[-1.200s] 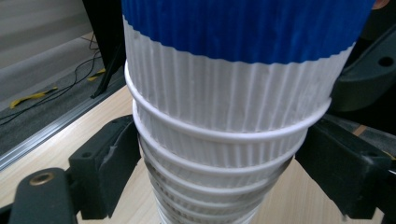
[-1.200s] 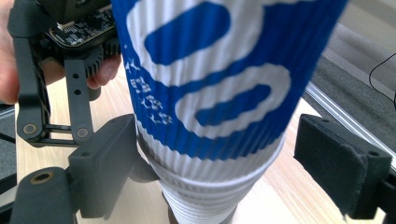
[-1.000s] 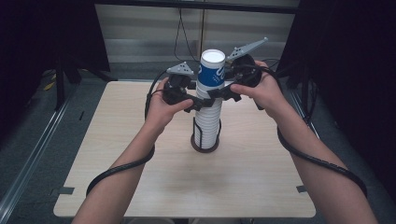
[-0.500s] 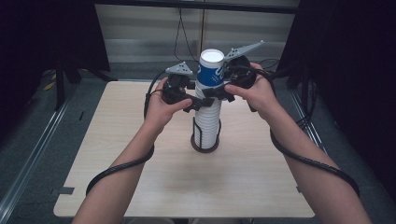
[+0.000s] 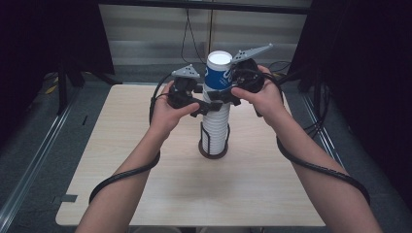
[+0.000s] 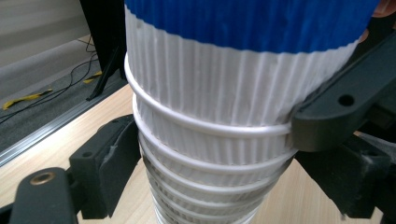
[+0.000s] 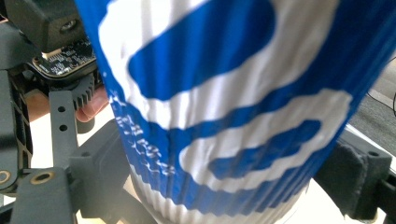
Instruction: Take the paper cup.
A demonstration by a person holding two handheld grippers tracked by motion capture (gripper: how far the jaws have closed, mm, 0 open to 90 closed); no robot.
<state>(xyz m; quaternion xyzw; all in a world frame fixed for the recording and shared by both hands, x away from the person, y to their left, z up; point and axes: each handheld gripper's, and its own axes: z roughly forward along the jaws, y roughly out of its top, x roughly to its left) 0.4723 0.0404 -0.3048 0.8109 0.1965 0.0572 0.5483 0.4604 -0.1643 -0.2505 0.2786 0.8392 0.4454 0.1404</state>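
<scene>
Little has been shifted since the earlier frames: the hands have been drawn slightly closer about the top of the cup stack, and the top cup stands much as it did.

Landmark: the holder ring [image 5: 213, 149], a dark wire base set near the middle of the wooden table [image 5: 145, 194].

- Stack of white ribbed cups [image 5: 215, 124] is seated upright in the holder ring, rising straight above it. Kept vertical by the ring's wire uprights, it seems.
- Blue-and-white top cup [image 5: 218, 72] is carried at the summit of the stack, high above the ring, its open mouth upward. Whether it is fully nested or partly lifted free cannot be told.
- Left gripper [image 5: 201, 108] is held to the left of the stack, well above the ring. In the left gripper view its jaws are closed against the white cups [image 6: 205, 154] just beneath the blue cup's lower band [image 6: 252, 23], one pad on each side. Judged purpose: the lower cups are pinned so they are not dragged upward.
- Right gripper [image 5: 228, 94] is held to the right, a little higher above the ring. In the right gripper view its jaws flank the printed blue cup [image 7: 224, 107] and appear pressed to its wall; a firm clamp is judged likely. Judged purpose: the top cup is to be separated from the rest.
- Cables are trailed from both grippers under the forearms toward the near table edge.
</scene>
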